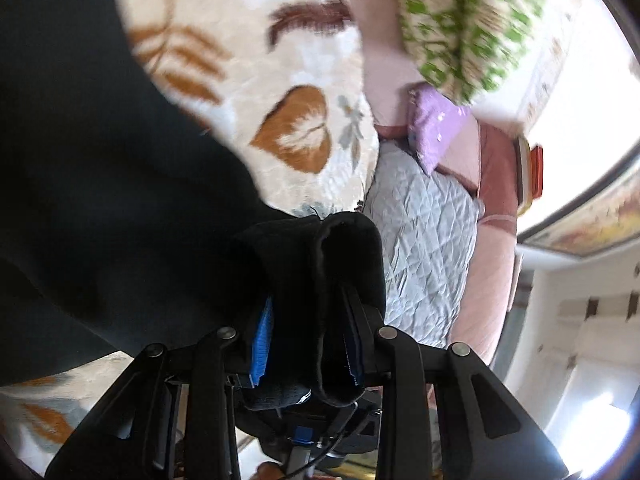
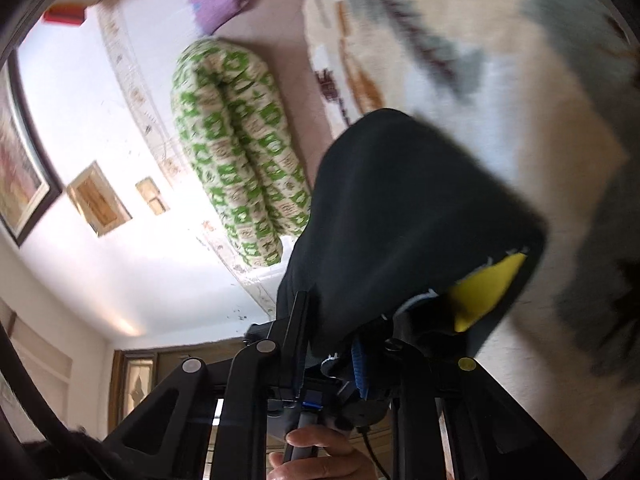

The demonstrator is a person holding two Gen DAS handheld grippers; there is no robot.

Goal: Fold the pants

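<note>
The black pants point(image 1: 100, 200) hang across the left of the left wrist view, lifted above a floral blanket point(image 1: 280, 80). My left gripper point(image 1: 308, 312) is shut on a bunched edge of the pants, which wraps over both blue-padded fingers point(image 1: 262, 344). In the right wrist view the pants point(image 2: 400, 208) drape over my right gripper point(image 2: 384, 320), which is shut on them; a yellow label point(image 2: 484, 292) shows inside the fabric. Both fingertips are hidden by cloth.
A green-patterned rolled quilt point(image 2: 236, 140) and a purple pillow point(image 1: 436, 128) lie at the bed's head. A grey quilted cover point(image 1: 424, 248) and a pink sheet point(image 1: 492, 272) lie beside the blanket. A wall with framed pictures point(image 2: 24, 176) stands behind.
</note>
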